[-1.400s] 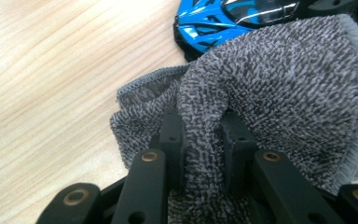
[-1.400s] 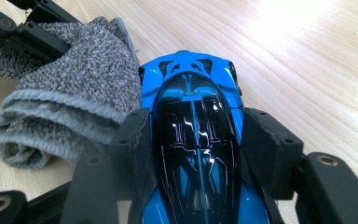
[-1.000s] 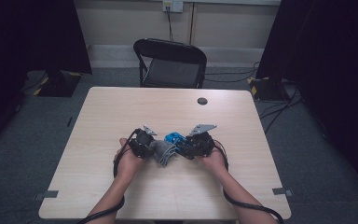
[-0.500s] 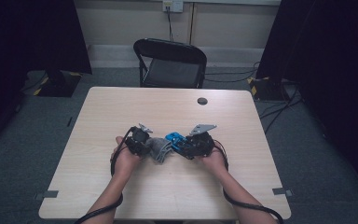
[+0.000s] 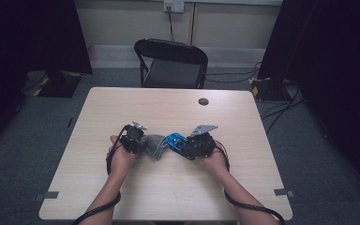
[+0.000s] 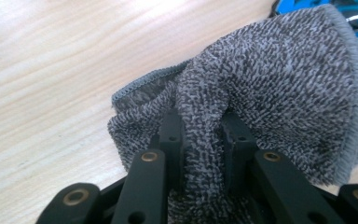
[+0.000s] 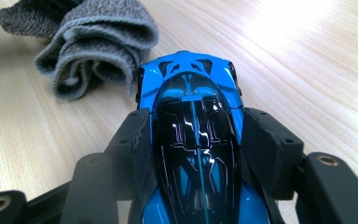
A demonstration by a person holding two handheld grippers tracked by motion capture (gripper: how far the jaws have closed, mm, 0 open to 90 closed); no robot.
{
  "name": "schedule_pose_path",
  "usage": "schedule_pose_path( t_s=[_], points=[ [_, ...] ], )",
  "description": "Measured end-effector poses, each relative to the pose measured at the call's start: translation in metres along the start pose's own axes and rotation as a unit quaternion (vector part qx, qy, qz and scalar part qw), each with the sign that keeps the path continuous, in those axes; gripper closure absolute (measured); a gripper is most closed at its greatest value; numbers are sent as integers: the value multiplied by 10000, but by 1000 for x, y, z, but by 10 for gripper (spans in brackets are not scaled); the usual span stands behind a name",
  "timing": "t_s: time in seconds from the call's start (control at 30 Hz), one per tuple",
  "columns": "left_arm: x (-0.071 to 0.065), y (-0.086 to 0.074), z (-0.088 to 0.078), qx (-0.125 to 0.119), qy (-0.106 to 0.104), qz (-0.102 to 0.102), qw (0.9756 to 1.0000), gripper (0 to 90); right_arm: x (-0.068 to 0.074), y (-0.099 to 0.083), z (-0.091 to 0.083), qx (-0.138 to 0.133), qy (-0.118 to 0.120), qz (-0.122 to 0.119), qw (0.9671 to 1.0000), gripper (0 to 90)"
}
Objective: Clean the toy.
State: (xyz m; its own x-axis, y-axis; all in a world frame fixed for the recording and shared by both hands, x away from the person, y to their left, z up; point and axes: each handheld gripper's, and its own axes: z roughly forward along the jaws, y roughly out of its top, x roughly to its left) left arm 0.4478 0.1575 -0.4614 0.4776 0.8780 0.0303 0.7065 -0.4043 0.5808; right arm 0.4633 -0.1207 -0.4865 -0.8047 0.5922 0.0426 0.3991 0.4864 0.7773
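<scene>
Barely anything's shifted since a second ago: left gripper pinching the grey cloth, right gripper clamping the blue toy car, cloth at its nose, so wiping looks barely started

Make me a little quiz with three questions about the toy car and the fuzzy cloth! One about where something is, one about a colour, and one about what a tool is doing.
1. Where is the grey cloth?
A. on the chair
B. on the table, between the two tools
C. on the floor

2. What colour is the toy car?
A. red and white
B. all yellow
C. blue and black

3. What is the left tool doing?
A. pinching a fold of the cloth
B. hanging open above the table
C. gripping the car

Answers:
1 B, the high view shows it lying between both tools.
2 C, the right gripper view shows a blue body with a black top.
3 A, its jaws squeeze a ridge of cloth.
</scene>
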Motion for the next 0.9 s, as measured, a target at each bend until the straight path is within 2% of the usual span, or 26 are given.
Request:
schedule_pose_path(
  t_s=[0.4, 0.5, 0.6, 0.8, 0.9],
  points=[
    [12, -8, -18, -59, 43, -93, 9999, 737, -1, 0, 0, 7, 11, -22, 10000, 432],
    [11, -12, -27, -99, -65, -83, 9999, 735, -1, 0, 0, -2, 28, -23, 10000, 432],
    [6, -15, -34, -179, -241, -54, 9995, 732, -2, 0, 0, -3, 50, -22, 10000, 432],
    [-13, -24, -43, -188, -505, 206, 9983, 730, -1, 0, 0, 16, 51, -11, 10000, 432],
    [-26, -28, -44, -149, -565, 428, 9974, 729, -1, 2, 0, 49, 16, 31, 10000, 432]
  ],
)
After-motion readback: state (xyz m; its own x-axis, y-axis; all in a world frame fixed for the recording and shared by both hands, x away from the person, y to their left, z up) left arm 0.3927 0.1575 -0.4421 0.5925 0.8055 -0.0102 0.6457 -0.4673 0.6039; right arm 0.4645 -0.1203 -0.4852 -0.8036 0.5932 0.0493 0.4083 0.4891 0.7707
